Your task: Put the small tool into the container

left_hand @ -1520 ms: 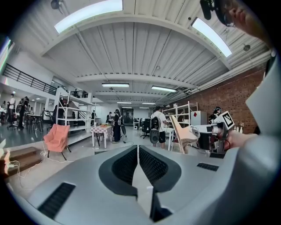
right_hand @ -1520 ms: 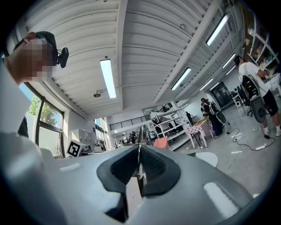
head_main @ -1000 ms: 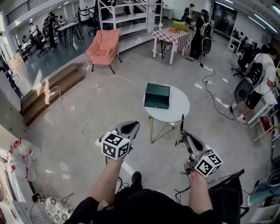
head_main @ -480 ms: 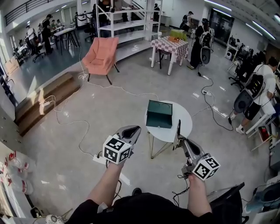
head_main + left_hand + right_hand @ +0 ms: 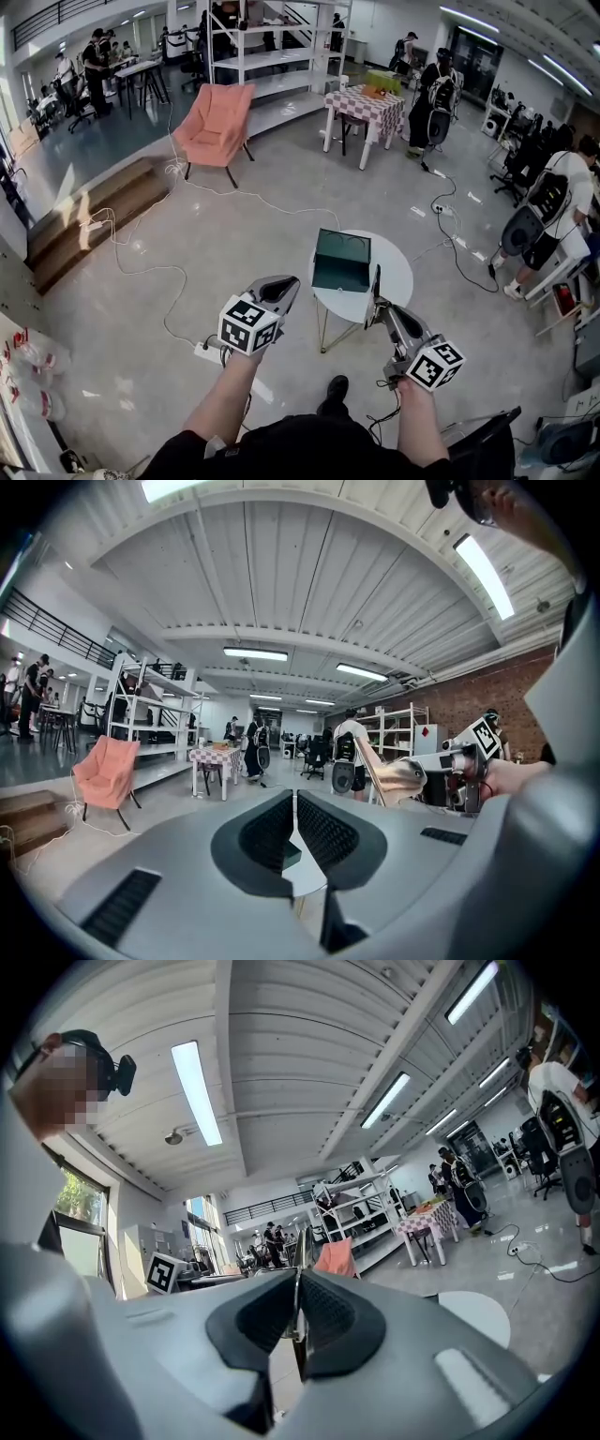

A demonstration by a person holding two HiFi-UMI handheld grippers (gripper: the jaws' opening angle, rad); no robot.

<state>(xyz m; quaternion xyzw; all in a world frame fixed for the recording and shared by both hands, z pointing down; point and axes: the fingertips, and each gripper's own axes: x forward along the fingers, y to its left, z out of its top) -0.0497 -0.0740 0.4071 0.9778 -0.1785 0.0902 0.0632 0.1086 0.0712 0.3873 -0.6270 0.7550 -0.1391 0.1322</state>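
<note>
The right gripper (image 5: 378, 306) holds the tool (image 5: 376, 279) – a thin dark strip that stands almost upright out of the closed jaws. In the right gripper view the jaws (image 5: 296, 1302) press on both sides of this strip (image 5: 302, 1246), and its upper end rises above them. The left gripper (image 5: 284, 284) is empty: in its own view the two pads (image 5: 274, 829) stand together with only a hairline slit between, nothing in it. Both grippers are held in the air, the left at 7 o'clock from the round white table (image 5: 392, 267) and the right at its 6 o'clock edge. On the table, at its 9 o'clock side, stands the container (image 5: 340, 262) – a dark green box, open at the top, and its inside looks dark. The tool is at 4 o'clock from the container, near it but not touching and not above its opening. At 11 o'clock, well apart, a pink chair (image 5: 220, 117) stands on the grey floor (image 5: 141, 309), and thin cables (image 5: 150, 272) lie across the floor
</note>
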